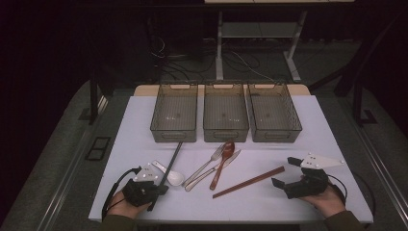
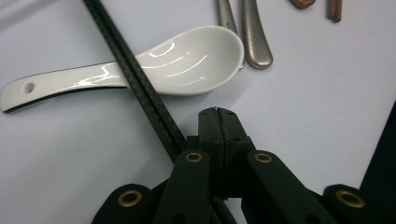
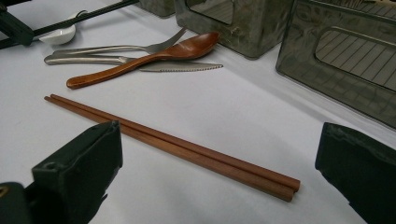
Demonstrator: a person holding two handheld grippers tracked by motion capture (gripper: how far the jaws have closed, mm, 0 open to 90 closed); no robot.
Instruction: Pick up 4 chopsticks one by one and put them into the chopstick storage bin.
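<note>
Resting both grippers on the white table [image 1: 298,120], cutlery lying between them.
Left gripper [image 1: 161,190] is sitting clenched on nothing, just beside the black chopsticks [image 2: 140,79] crossing the white ceramic spoon [image 2: 187,60]. Right gripper [image 1: 285,171] is standing with jaws spread wide, grasping nothing, with the brown chopsticks [image 3: 177,144] lying on the table just ahead of it.

Dim room around a lit white counter [image 1: 288,202]; glare streaks the porcelain spoon [image 2: 187,60]; near jaws blur softly in both gripper views.
</note>
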